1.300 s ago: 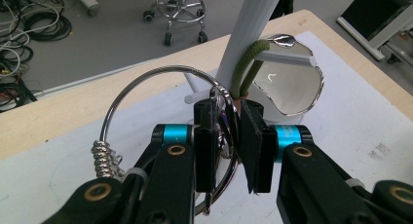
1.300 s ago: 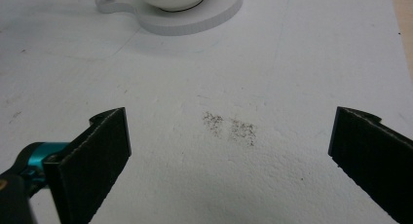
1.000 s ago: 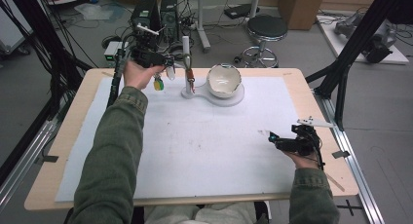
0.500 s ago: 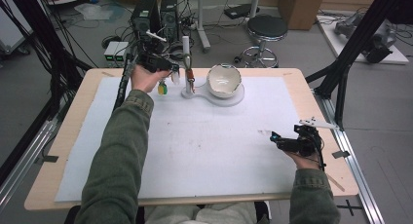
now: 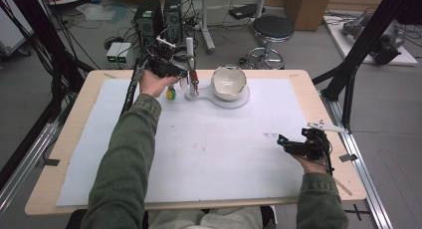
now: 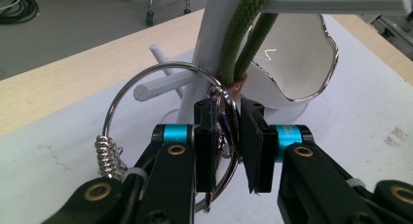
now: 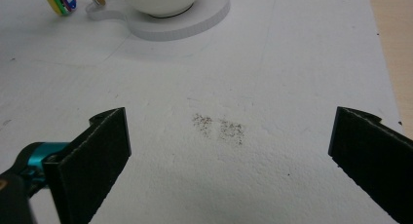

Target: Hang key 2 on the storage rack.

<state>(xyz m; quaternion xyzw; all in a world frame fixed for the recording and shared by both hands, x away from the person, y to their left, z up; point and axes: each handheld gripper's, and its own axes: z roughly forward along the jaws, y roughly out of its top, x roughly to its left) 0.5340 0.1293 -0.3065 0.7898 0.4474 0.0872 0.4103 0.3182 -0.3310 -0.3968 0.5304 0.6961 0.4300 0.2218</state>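
Observation:
A white peg stand [image 5: 189, 55] rises beside a white bowl [image 5: 228, 81] on a shared white base at the table's back. My left gripper [image 5: 180, 73] is at the stand. In the left gripper view its jaws [image 6: 229, 136] are shut on a metal key ring [image 6: 168, 64], which loops over a peg [image 6: 160, 84] of the post [image 6: 209, 39]. A green cord [image 6: 238, 44] hangs from the bar above, and a small spring chain [image 6: 104, 153] dangles off the ring. A yellow-green tag [image 5: 170, 93] hangs under the hand. My right gripper [image 5: 281, 141] rests open at the right, nothing between its jaws [image 7: 229, 136].
A white mat [image 5: 209, 149] covers most of the wooden table [image 5: 74, 119]. The bowl [image 7: 160, 0] and its base [image 7: 195, 24] lie far ahead of the right gripper, with coloured clips [image 7: 61, 0] beside them. A faint grey smudge [image 7: 219, 126] marks the mat.
My left gripper has shifted slightly right, closer to the stand's post. The right gripper has not moved.

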